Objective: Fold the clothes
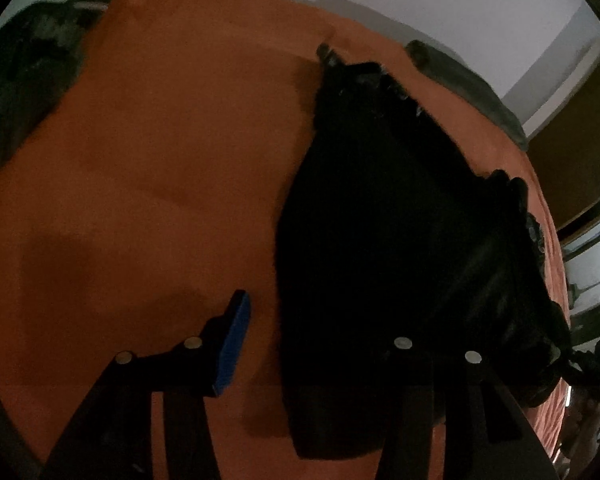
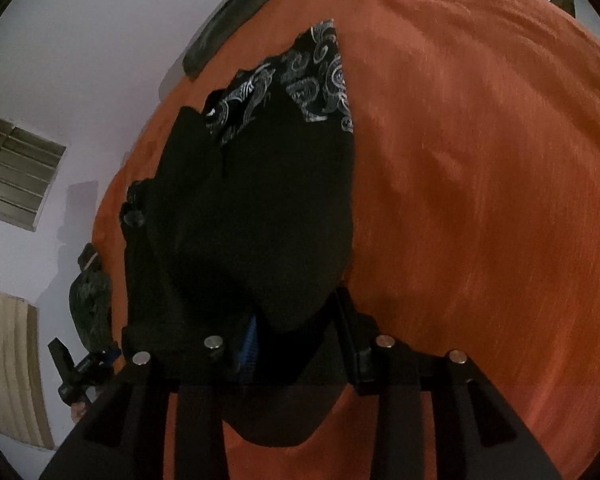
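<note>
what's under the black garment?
The black garment lies on the orange bedspread, which shows all around it. Its patterned layer peeks out at the far end. Anything else beneath is covered.

Orange bedspread (image 2: 480, 160), pale wall (image 2: 80, 60), barred window (image 2: 16, 172), dim light

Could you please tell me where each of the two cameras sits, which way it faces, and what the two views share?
Left wrist: on the left gripper, looking along its fingers over the orange bedspread; the black garment lies right of centre, hiding the right finger.
Right wrist: on the right gripper, facing the black garment, whose patterned part lies farthest away; the cloth lies between the fingers.
Shared: garment, orange bedspread, white wall behind.
</note>
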Demonstrator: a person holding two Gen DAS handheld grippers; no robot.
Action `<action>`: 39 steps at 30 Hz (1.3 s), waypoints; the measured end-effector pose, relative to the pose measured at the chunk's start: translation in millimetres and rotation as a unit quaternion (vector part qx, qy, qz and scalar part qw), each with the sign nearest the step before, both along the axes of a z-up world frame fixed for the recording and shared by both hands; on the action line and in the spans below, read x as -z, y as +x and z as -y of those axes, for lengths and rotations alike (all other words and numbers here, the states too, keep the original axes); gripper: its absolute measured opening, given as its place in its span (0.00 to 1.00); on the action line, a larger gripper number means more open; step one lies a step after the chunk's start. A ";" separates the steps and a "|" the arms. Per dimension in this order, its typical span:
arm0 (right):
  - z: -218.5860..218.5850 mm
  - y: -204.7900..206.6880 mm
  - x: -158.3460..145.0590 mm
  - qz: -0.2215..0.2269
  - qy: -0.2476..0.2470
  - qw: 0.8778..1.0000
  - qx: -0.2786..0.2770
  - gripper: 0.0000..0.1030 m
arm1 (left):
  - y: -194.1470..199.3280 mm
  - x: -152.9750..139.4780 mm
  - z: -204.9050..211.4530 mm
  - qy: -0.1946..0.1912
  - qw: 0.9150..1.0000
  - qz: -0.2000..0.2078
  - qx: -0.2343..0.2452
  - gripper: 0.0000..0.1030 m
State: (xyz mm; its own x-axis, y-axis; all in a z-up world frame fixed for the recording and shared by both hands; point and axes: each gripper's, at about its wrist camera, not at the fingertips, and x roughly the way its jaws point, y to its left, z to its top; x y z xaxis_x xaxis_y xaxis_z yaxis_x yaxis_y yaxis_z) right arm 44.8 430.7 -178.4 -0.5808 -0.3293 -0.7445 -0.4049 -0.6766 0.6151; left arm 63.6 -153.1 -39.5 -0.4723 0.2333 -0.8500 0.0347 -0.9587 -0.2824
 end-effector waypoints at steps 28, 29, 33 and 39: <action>-107.1 -61.7 -5.0 0.069 0.027 0.997 0.000 0.56 | -128.9 -16.8 -106.9 -0.079 0.994 0.075 0.009 0.60; -109.6 -66.9 -5.2 0.066 0.030 0.997 0.003 0.56 | -116.6 -16.6 -104.2 -0.083 0.994 0.076 0.008 0.60; -69.3 -23.4 -17.3 0.031 0.039 0.999 0.022 0.56 | -35.7 -36.5 -101.2 -0.093 0.994 0.042 0.052 0.60; 0.5 51.2 -23.9 -0.019 0.000 1.000 -0.008 0.56 | 79.9 -28.2 -133.5 -0.064 0.987 0.023 0.143 0.61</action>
